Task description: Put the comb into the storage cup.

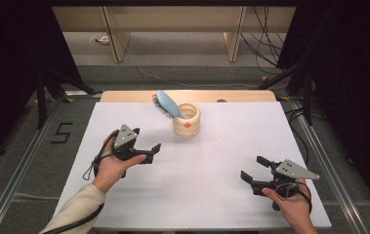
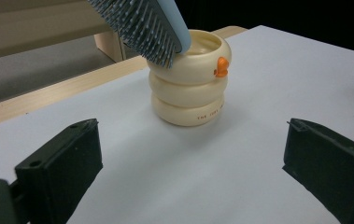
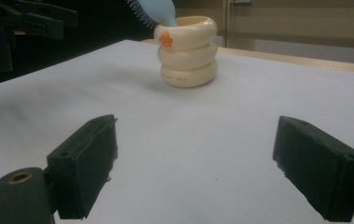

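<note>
Nearest the high camera, at about five o'clock on the white table, the right gripper rests in a hand with its jaws spread wide and nothing between them; its own view shows both black pads apart over bare tabletop, aimed at the cup. At about nine o'clock the left gripper is held just above the sheet, jaws likewise spread and empty, pointing toward three o'clock in the high view, with the cup near but not touching it. The cream cup, shaped as three stacked rings, stands upright at about twelve o'clock, toward the far edge of the table. It bears a small orange duck bill on its top ring and a line of tiny brown print on its bottom ring that begins "THE" in the left gripper view; the remainder is too small to read. A light blue hairbrush stands handle-down in the cup, its long axis tilted toward ten o'clock, head leaning past the rim, grey bristles facing down and outward. On the floor at nine o'clock, black tape forms the figure "5".
</note>
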Motion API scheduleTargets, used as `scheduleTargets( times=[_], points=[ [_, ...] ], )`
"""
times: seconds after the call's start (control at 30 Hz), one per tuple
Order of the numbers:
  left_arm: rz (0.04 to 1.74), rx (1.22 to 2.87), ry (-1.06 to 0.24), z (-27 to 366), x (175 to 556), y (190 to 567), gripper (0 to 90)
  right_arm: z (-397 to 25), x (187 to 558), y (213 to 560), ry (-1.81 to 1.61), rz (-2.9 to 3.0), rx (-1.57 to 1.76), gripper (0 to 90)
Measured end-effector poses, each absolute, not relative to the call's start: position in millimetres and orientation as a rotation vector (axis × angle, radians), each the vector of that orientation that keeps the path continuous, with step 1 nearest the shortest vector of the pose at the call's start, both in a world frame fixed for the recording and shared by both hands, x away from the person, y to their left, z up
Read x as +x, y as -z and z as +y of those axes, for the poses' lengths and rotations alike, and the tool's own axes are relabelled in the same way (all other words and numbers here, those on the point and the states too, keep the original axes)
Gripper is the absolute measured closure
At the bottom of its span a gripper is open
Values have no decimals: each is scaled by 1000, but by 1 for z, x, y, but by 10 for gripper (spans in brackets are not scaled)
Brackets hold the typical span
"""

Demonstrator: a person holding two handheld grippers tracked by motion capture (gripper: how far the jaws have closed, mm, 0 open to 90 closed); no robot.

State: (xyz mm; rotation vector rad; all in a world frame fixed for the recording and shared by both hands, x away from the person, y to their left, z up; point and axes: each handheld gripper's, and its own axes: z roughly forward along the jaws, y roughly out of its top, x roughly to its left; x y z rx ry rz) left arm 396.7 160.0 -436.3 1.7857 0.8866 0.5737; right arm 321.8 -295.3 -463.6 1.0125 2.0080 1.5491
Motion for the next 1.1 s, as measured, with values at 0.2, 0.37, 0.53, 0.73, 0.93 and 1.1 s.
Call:
scheduleTargets(
  times=[0.2, 0.37, 0.53, 0.73, 0.93, 1.1],
  points=[
    [881, 1801, -569, 163, 387, 443, 37, -295, 322, 464, -1547, 2012, 1010, 147],
    [883, 1815, -572, 167, 379, 448, 36, -295, 322, 464, -1545, 2011, 1011, 147],
    [876, 1837, -585, 171, 371, 452, 36, -295, 322, 464, -1542, 2016, 1011, 147],
    [875, 1849, -595, 176, 363, 457, 36, -295, 322, 464, -1537, 2019, 1011, 147],
    [886, 1855, -590, 181, 357, 461, 36, -294, 322, 464, -1538, 2018, 1010, 147],
    [886, 1856, -606, 185, 355, 461, 34, -294, 322, 464, -1537, 2020, 1007, 147]
  ],
)
